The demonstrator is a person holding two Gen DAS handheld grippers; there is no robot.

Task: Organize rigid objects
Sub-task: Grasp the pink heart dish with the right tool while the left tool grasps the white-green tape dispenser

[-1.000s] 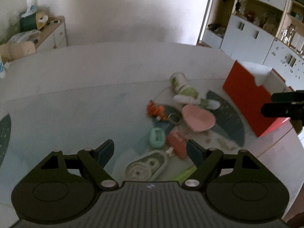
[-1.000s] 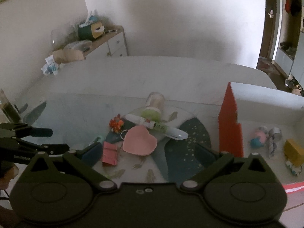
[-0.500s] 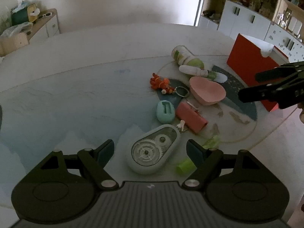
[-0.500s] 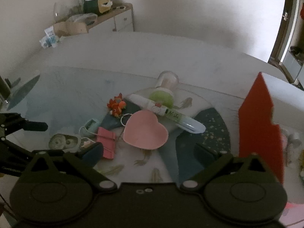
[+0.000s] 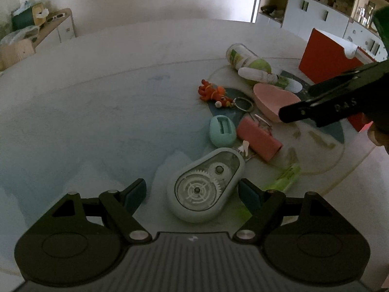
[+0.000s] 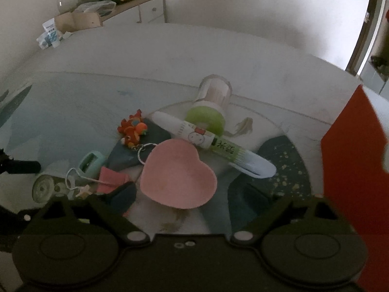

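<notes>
The left gripper (image 5: pixel 192 192) is hovering wide open, empty, its fingers flanking a grey teardrop tape dispenser (image 5: pixel 205 186) with clear gears. The right gripper (image 6: pixel 181 194) is closing, nothing clamped, over a glossy pink heart dish (image 6: pixel 178 176). A white tube (image 6: pixel 211 143) is lying across a green-capped jar (image 6: pixel 211 107); a red box (image 6: pixel 352 170) is standing right.
</notes>
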